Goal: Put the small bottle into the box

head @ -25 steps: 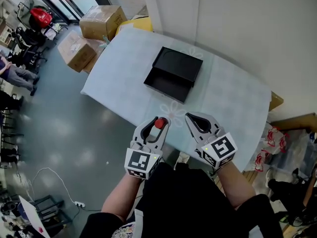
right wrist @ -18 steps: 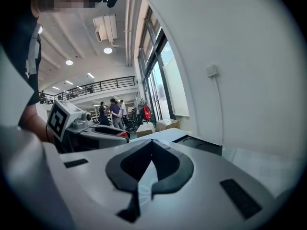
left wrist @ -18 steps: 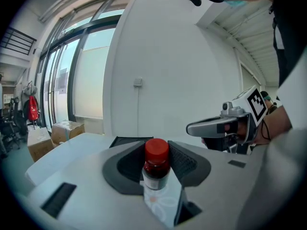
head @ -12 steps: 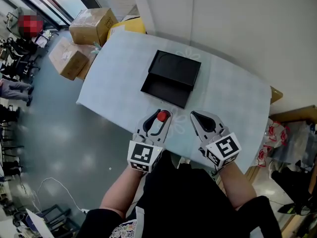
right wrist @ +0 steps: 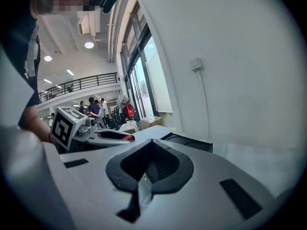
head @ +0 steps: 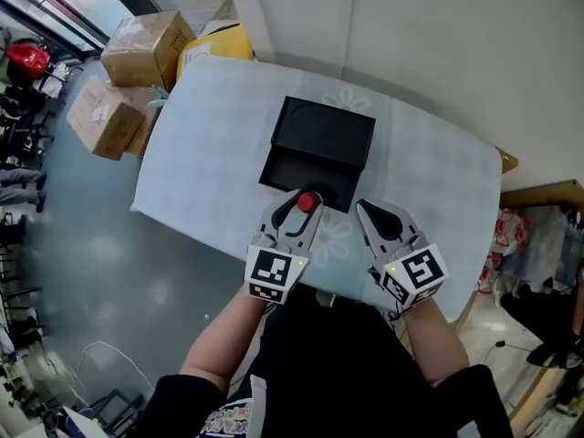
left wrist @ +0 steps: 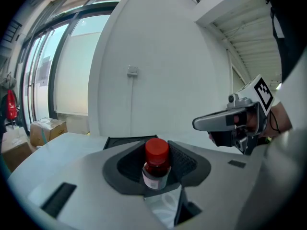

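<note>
My left tool (head: 302,208) grips the small bottle (left wrist: 157,163) upright, red cap up, just at the near rim of the open black box (head: 321,144). The surface (head: 205,158) spreads wide either side of the box. My right tool (head: 377,215) is closed on nothing.

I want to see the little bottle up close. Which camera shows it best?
The left gripper view. The small bottle sits in the middle, with its red cap and label clear, gripped by the left tool. The head view shows only its red cap from above. The right gripper view shows just a red sliver at the side.
</note>
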`<state>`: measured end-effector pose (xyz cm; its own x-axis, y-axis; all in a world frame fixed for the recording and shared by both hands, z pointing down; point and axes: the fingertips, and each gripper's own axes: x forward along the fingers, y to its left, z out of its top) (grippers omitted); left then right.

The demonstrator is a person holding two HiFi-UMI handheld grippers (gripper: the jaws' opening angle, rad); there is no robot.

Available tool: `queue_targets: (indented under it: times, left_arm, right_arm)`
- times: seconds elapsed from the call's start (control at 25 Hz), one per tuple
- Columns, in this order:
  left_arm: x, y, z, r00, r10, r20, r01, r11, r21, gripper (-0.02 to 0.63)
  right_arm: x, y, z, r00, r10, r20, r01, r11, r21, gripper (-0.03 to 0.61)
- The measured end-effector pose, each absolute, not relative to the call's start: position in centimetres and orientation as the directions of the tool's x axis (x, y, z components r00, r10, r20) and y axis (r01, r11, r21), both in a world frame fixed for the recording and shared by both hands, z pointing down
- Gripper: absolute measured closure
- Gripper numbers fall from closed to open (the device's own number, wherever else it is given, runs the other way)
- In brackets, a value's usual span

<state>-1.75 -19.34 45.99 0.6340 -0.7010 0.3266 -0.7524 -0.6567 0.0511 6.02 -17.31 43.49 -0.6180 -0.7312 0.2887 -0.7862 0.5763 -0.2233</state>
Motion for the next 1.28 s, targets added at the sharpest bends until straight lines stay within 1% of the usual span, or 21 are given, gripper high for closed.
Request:
queue_targets:
  times: [0.24, 0.8, 1.28]
  left_arm:
    - [-2.2, -23.0, 48.9, 0.652, -0.667, 0.36, -0.733, -0.677, 0.073, 0.463]
    - [-2.6, -27.2, 55.7, 0.635, -0.633, 0.444, -0.705, -0.709, -0.003, 0.463]
    - [-2.5, -28.2, 57.4, 0.633, -0.621, 0.463, -0.706, -0.708, 0.015, 0.462]
  right_arm:
    - [5.7, -19.9, 45.2, -0.581, -0.744, 0.329, -0.814, 0.525, -0.249, 0.569]
    - [5.6, -22.7, 49.1, -0.536, -0.75, 0.387, -0.843, 0.451, -0.293, 0.569]
    - [5.3, -23.0, 49.9, -0.527, -0.755, 0.39, -0.848, 0.433, -0.307, 0.569]
